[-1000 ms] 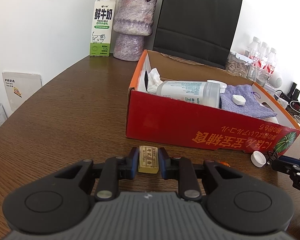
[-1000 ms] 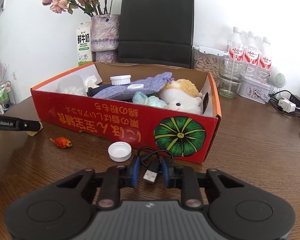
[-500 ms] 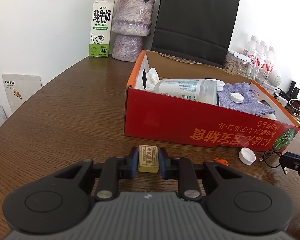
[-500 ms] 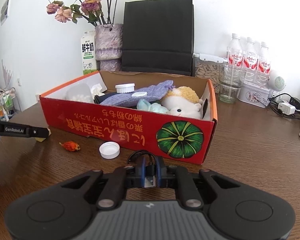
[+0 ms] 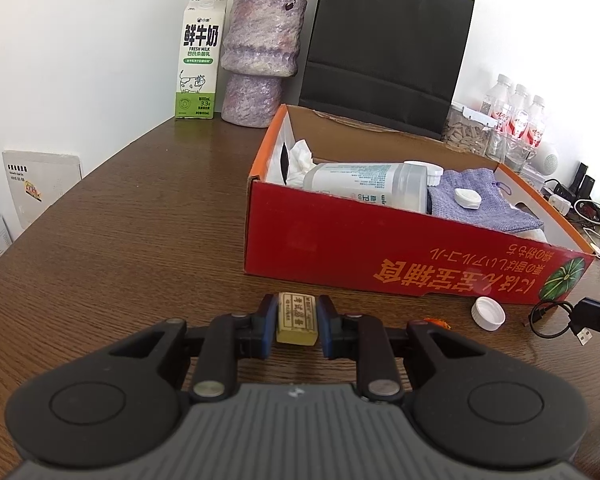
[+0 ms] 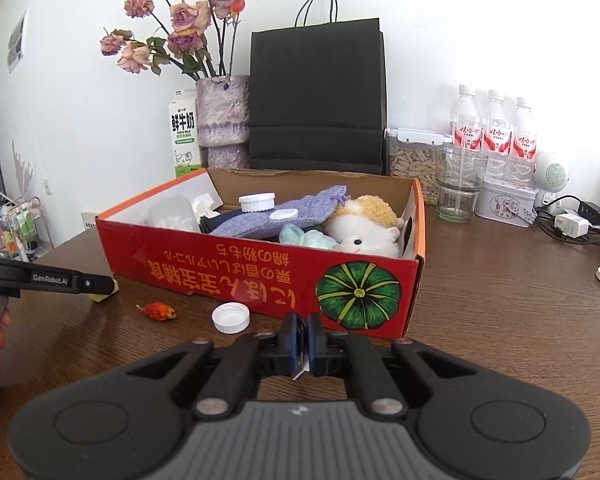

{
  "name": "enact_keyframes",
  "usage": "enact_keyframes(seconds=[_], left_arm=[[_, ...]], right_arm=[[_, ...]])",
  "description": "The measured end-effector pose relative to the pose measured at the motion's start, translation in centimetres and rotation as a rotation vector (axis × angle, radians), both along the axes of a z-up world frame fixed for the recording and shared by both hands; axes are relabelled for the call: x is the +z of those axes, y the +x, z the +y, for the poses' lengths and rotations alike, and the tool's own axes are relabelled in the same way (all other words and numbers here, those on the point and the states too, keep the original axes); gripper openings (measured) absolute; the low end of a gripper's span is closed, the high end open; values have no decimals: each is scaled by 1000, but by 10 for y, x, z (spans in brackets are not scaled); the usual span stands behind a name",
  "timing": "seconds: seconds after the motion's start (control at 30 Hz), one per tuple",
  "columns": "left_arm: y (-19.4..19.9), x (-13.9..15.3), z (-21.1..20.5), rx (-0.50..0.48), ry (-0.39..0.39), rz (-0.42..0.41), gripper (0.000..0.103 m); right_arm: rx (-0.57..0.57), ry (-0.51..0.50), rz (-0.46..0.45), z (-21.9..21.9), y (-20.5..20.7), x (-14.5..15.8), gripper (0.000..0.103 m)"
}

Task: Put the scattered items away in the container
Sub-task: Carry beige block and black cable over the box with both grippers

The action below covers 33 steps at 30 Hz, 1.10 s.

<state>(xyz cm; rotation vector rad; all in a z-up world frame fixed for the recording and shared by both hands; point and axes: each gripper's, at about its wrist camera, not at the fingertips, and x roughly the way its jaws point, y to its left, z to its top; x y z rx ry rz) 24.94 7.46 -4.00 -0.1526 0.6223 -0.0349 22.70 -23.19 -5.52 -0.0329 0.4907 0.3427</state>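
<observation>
Two small things are already in hand: the left tool (image 5: 297, 326) pinches a yellowish eraser (image 5: 297, 317) low over the surface (image 5: 140, 232) just in front of the red box (image 5: 380, 256), and the right tool (image 6: 302, 338) is clamped on a black USB cable (image 5: 556, 316) near the box's pumpkin corner. Most of the tidying looks done, with a bottle (image 5: 364, 184), purple cloth (image 6: 284, 220) and plush toy (image 6: 364, 224) inside. Besides the two held items, a white cap (image 6: 231, 317) and an orange dried bud (image 6: 158, 311) lie loose beside the box.
</observation>
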Motion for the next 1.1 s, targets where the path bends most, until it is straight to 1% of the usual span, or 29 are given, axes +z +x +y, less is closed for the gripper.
enact_keyframes(seconds=[0.27, 0.37, 0.53, 0.63, 0.67, 0.7, 0.73, 0.77, 0.8, 0.83, 0.87, 0.9, 0.97, 1.03, 1.07, 1.1], left_arm=[[-4, 2, -4, -9, 9, -13, 22], [-9, 6, -7, -11, 12, -35, 22], [-20, 18, -13, -31, 12, -89, 22], [-21, 19, -18, -45, 10, -97, 22], [-21, 18, -19, -47, 12, -91, 22], [-20, 17, -20, -47, 14, -84, 22], [-19, 16, -19, -45, 13, -78, 22], [-19, 16, -18, -42, 10, -75, 22], [-19, 15, -17, -37, 6, -74, 22], [-19, 15, -15, -34, 5, -73, 22], [-19, 15, -15, -31, 3, -72, 22], [-19, 14, -13, -28, 1, -71, 22], [-19, 12, -11, -25, -1, -66, 22], [-19, 10, -9, -24, -4, -58, 22], [-18, 10, -8, -24, -6, -54, 22], [-18, 10, -8, -25, -8, -52, 22]], right_arm=[[27, 20, -30, 0, -8, 7, 4], [38, 25, -49, 1, -12, 13, 0], [54, 41, -87, -2, -19, 27, 0], [52, 47, -85, -5, -19, 28, 0], [46, 55, -71, -7, -16, 25, 2], [42, 56, -42, -8, -11, 21, 9], [32, 43, -7, -8, -6, 16, 13], [23, 23, 24, -6, 0, 10, 38], [17, -1, 49, -3, 5, 5, 74], [17, -25, 64, 2, 9, -1, 83], [20, -47, 78, 7, 13, -6, 86], [24, -57, 92, 11, 17, -9, 84], [21, -59, 117, 16, 24, -15, 83], [4, -65, 137, 19, 29, -19, 80], [2, -58, 154, 19, 32, -21, 73], [3, -45, 169, 17, 34, -22, 62]])
